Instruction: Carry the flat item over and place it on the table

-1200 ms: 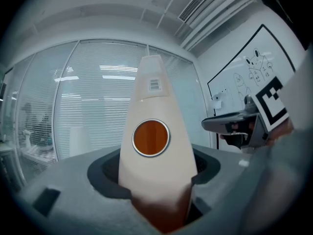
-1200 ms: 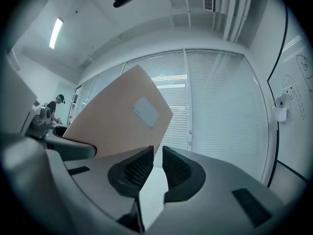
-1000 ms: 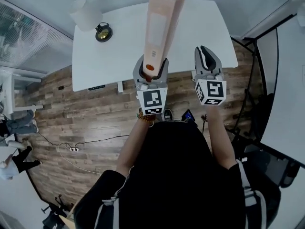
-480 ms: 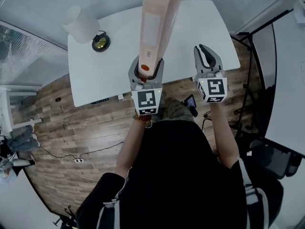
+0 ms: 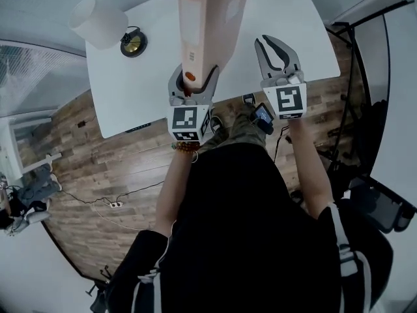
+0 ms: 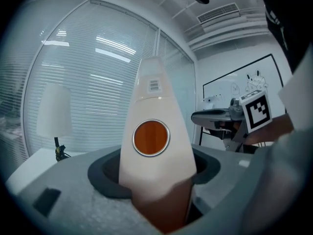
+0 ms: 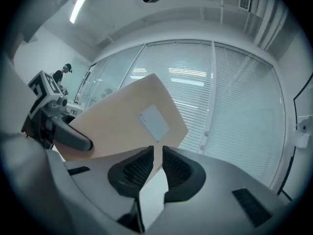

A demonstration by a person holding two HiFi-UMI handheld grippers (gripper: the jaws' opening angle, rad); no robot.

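A flat peach-coloured binder [image 5: 199, 18] stands upright in my left gripper [image 5: 192, 77], spine toward me with an orange finger hole [image 6: 151, 137]. The jaws are shut on its lower end [image 6: 154, 180]. Its upper part runs out of the head view above the white table [image 5: 137, 83]. To its right my right gripper [image 5: 275, 44] hovers over the table's near edge, jaws nearly together on a thin white card [image 7: 151, 199] seen edge-on. The right gripper view shows the binder's broad side [image 7: 122, 126] with a white label.
A white lamp shade [image 5: 98, 21] and a round brass base [image 5: 133, 43] stand at the table's far left. A cable and power strip [image 5: 114, 204] lie on the wood floor. Dark stands [image 5: 365, 109] are at the right. Glass walls with blinds [image 7: 234, 106] stand behind.
The person has stepped closer to the table. Both grippers and the binder now reach out over its near edge, and the binder's top has left the head view. Neither grip changed.
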